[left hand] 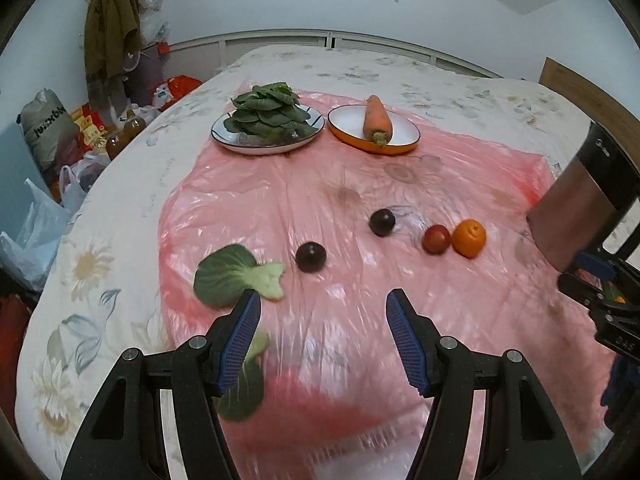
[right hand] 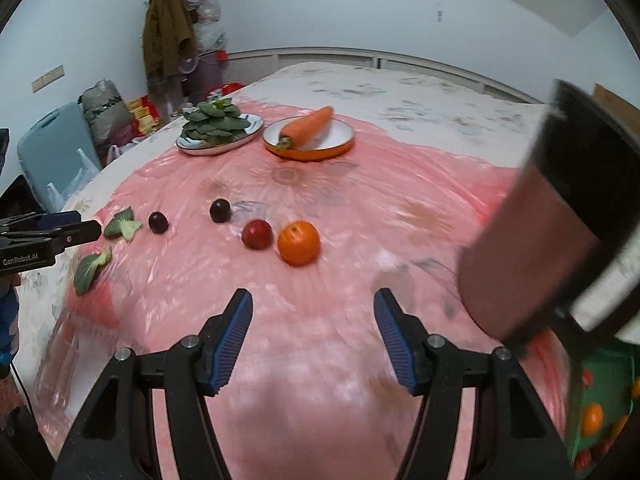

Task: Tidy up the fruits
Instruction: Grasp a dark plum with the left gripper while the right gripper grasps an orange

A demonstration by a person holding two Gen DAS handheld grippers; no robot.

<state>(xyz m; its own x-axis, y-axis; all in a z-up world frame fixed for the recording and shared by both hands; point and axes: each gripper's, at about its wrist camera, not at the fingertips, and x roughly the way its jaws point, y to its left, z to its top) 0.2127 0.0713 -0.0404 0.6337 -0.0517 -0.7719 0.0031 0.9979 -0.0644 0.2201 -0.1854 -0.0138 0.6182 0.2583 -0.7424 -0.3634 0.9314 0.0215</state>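
Both your left gripper point(left hand: 322, 300) and right gripper point(right hand: 313, 300) stand spread wide, holding nothing. The orange point(right hand: 299, 242) and red fruit point(right hand: 257, 234) lie touching mid-sheet, two dark plums point(left hand: 311, 256) point(left hand: 382, 222) left, awaiting sorting; far plates point(left hand: 224, 136) hold vegetables.

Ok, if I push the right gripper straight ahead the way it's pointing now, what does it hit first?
Probably the orange. The right gripper is open and empty, and the orange lies nearest its centre line, slightly left of it, with the red fruit beside it. Only pink plastic sheet lies between; depth is uncertain.
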